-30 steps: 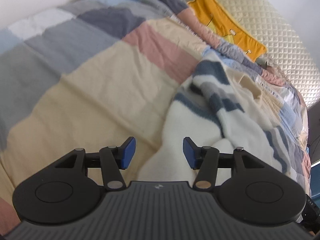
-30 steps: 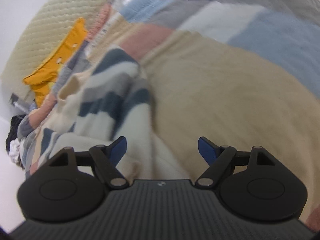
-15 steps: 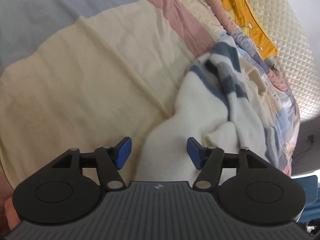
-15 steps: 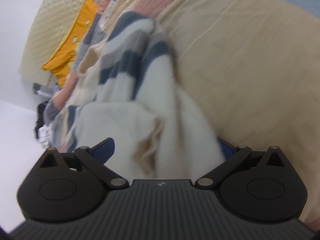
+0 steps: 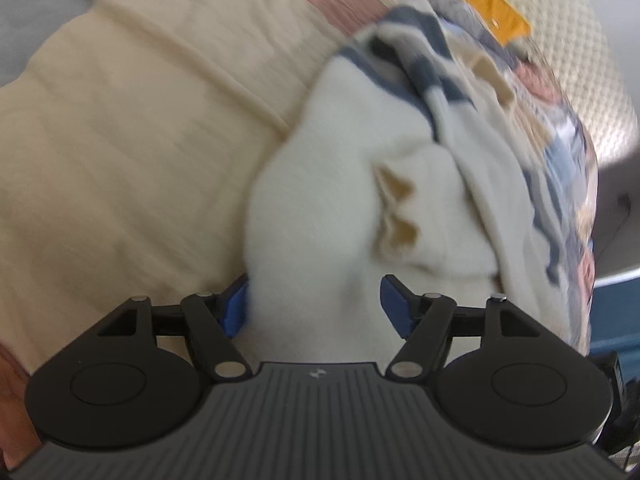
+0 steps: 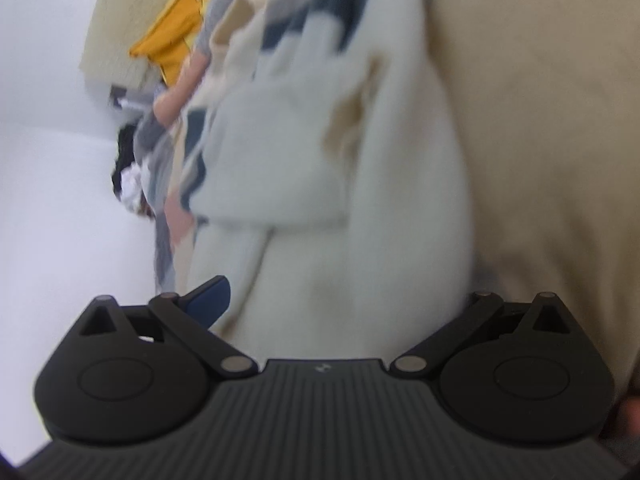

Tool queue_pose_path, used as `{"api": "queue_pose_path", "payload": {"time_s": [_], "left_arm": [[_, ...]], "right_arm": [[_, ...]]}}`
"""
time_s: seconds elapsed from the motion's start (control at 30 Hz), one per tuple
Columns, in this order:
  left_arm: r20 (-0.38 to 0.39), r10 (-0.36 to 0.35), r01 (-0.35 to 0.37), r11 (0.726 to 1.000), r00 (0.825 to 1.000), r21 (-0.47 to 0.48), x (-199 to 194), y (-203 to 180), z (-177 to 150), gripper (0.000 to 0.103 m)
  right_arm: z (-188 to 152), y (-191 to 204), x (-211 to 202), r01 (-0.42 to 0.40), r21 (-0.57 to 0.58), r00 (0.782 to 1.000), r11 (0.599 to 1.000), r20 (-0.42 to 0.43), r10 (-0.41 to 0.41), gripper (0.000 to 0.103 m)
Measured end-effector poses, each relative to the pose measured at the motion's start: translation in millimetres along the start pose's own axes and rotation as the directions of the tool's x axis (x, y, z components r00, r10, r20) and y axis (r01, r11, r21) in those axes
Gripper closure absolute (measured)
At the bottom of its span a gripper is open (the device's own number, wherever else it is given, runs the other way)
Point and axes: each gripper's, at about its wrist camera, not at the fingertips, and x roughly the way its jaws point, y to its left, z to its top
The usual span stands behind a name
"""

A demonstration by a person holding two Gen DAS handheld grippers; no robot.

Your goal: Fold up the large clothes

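Left tool [image 5: 313, 304]: jaws opening, cream knit between the blue pads [image 5: 394, 306], left pad against the fabric edge, no clamp visible. Right tool [image 6: 340, 300]: jaws spread very wide over the same knit, not gripping; only one blue pad [image 6: 210, 296] shows, the other hidden behind fabric. One sweater [image 5: 352, 200], cream with navy and grey stripes, bunched on the bed [image 5: 132, 128]. Its long axis runs away from both tools toward the striped end; plain cream end nearest the tools. Beyond the sweater: one yellow garment [image 5: 488, 4], cut off at the frame top. Both views motion-blurred; sleeves and hem hard to make out.
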Motion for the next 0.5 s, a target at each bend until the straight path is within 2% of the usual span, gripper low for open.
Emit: {"api": "queue_pose_path", "payload": {"time_s": [0.07, 0.1, 0.13, 0.2, 0.23, 0.27, 0.3, 0.33, 0.43, 0.5], "left_arm": [[0.016, 0.013, -0.014, 0.999, 1.0, 0.051, -1.3, -6.8, -4.2, 0.031], [0.029, 0.019, -0.021, 0.997, 0.999, 0.074, -2.1, -10.5, -6.5, 0.033], [0.037, 0.017, -0.02, 0.995, 0.999, 0.093, -2.9, -12.9, -8.0, 0.038], [0.05, 0.008, -0.014, 0.993, 0.999, 0.117, -4.0, -17.5, -10.2, 0.051], [0.054, -0.003, -0.004, 0.993, 0.999, 0.121, -4.7, -18.5, -11.0, 0.061], [0.059, -0.012, 0.005, 0.992, 0.998, 0.124, -5.5, -19.0, -11.3, 0.073], [0.07, -0.023, 0.014, 0.992, 0.997, 0.126, -7.2, -19.7, -11.8, 0.079], [0.086, -0.039, 0.028, 0.992, 0.995, 0.125, -10.4, -19.4, -11.9, 0.082], [0.135, -0.12, 0.108, 0.99, 0.984, 0.091, -26.3, -14.6, -10.7, 0.085], [0.159, -0.172, 0.163, 0.984, 0.972, 0.069, -38.7, -11.7, -9.4, 0.086]], "right_arm": [[-6.3, 8.4, 1.6, 0.039, -0.055, 0.999, 0.998, 0.007, -0.039, 0.01], [-7.9, 10.8, 2.2, 0.054, -0.069, 0.998, 0.996, 0.014, -0.053, 0.024], [-8.9, 11.0, 2.8, 0.066, -0.067, 0.998, 0.996, 0.019, -0.065, 0.032], [-10.6, 10.0, 2.2, 0.058, -0.06, 0.998, 0.997, 0.028, -0.056, 0.04], [-11.0, 9.3, 1.5, 0.045, -0.065, 0.998, 0.997, 0.035, -0.043, 0.05], [-10.6, 10.0, 1.2, 0.036, -0.072, 0.999, 0.997, 0.043, -0.033, 0.056], [-10.5, 10.3, 0.4, 0.025, -0.073, 0.998, 0.997, 0.053, -0.021, 0.065], [-10.7, 10.3, -1.3, 0.009, -0.074, 0.998, 0.997, 0.068, -0.004, 0.07], [-14.4, 10.8, -9.7, -0.037, -0.083, 0.993, 0.996, 0.111, 0.046, 0.078], [-15.9, 8.7, -19.3, -0.097, -0.072, 0.985, 0.993, 0.137, 0.106, 0.081]]}}
